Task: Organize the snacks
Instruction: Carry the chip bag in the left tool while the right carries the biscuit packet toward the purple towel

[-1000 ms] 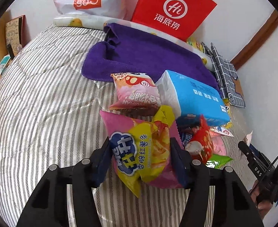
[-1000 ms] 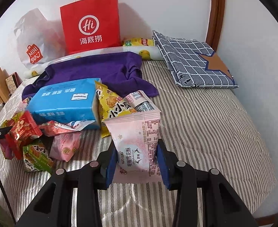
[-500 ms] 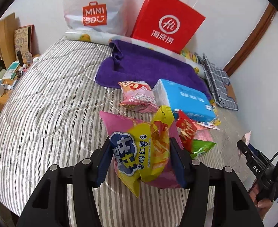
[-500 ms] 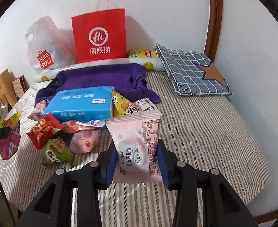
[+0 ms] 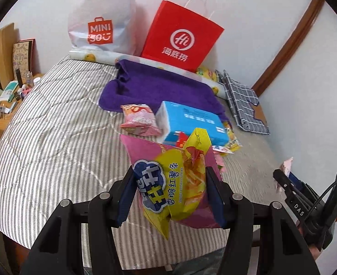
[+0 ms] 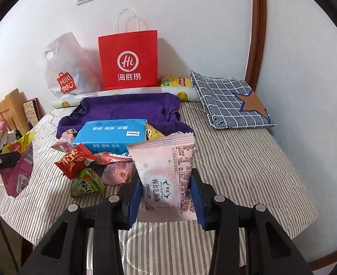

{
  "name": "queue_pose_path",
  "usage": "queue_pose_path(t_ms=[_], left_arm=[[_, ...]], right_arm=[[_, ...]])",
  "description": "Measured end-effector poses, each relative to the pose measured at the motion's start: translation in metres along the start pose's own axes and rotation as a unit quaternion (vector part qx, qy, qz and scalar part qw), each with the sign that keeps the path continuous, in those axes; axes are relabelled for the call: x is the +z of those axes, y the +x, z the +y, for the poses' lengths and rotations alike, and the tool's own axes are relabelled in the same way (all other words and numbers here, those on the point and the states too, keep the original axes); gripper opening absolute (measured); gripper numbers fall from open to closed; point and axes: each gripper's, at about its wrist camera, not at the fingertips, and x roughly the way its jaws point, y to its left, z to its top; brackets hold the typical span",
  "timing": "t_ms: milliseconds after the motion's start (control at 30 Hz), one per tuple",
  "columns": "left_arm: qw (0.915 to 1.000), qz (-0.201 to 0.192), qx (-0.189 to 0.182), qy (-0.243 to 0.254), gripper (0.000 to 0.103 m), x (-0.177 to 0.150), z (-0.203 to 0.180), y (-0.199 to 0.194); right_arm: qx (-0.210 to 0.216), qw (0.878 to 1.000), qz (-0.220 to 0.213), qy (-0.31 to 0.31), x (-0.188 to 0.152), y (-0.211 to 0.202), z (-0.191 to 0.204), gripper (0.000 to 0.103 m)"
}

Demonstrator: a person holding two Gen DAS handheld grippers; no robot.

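The left gripper is clamping a sweet-potato stick bag at lower centre while the right gripper is clamping a pink pastry packet; a snack pile is still lying unsorted mid-frame on the bed, suggesting sorting is barely beginning

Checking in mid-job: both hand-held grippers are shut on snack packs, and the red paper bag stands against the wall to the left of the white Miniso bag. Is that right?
One thing is off. The left hand-held gripper and right hand-held gripper each clamp a pack, but the red paper bag stands to the right of the white Miniso bag, as both wrist views show.
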Motion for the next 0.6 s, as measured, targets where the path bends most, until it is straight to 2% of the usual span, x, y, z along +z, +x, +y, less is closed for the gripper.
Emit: queue_pose_path(t_ms=[600], left_arm=[[0.999, -0.003, -0.016, 0.041, 0.057, 0.024, -0.045, -0.009]], right_arm=[[0.013, 1.0, -0.02, -0.003, 0.029, -0.012, 0.008, 0.038]])
